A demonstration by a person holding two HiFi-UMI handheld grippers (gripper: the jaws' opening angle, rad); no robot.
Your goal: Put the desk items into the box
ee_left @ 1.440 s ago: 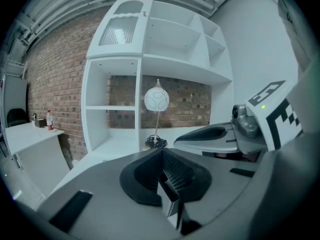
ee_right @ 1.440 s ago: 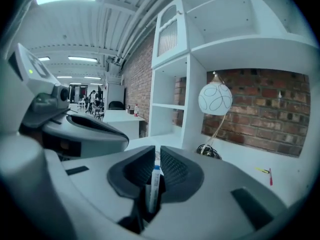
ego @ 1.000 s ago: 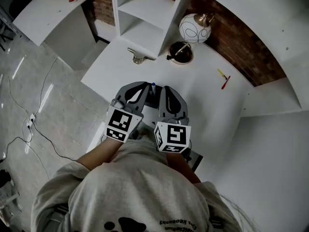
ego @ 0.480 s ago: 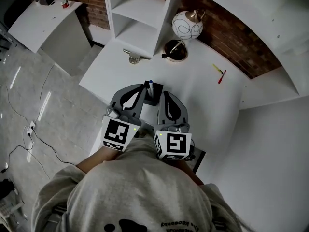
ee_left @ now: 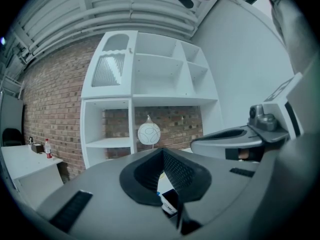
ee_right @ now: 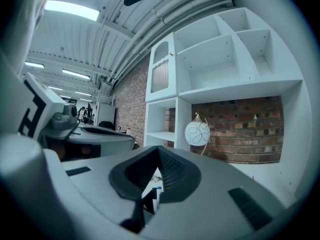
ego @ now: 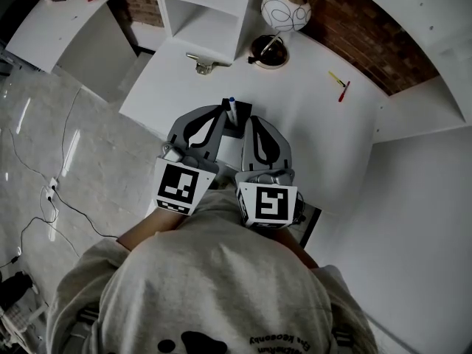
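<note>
A small dark box (ego: pixel 240 116) stands on the white desk (ego: pixel 310 135), with a blue-capped marker (ego: pixel 231 108) upright in it. My left gripper (ego: pixel 219 112) and right gripper (ego: pixel 250 122) hover side by side just short of it, close to the person's chest, both shut with nothing held. Through the notch of each gripper's joined jaws, the box (ee_left: pixel 171 200) and the marker (ee_right: pixel 155 196) show just below. A yellow pen (ego: pixel 336 78) and a red pen (ego: pixel 344 91) lie far right. A metal clip (ego: pixel 202 64) lies by the shelf.
A round white lamp (ego: pixel 285 9) on a dark round base (ego: pixel 269 51) stands at the back against the brick wall. A white shelf unit (ego: pixel 203 9) rises at the back left. A dark flat item (ego: pixel 308 223) lies at the desk's near edge under my right gripper.
Both grippers stay shut, side by side. The head view has shifted, so the desk items sit higher in the frame, and more of the box and marker shows beyond the gripper tips.
</note>
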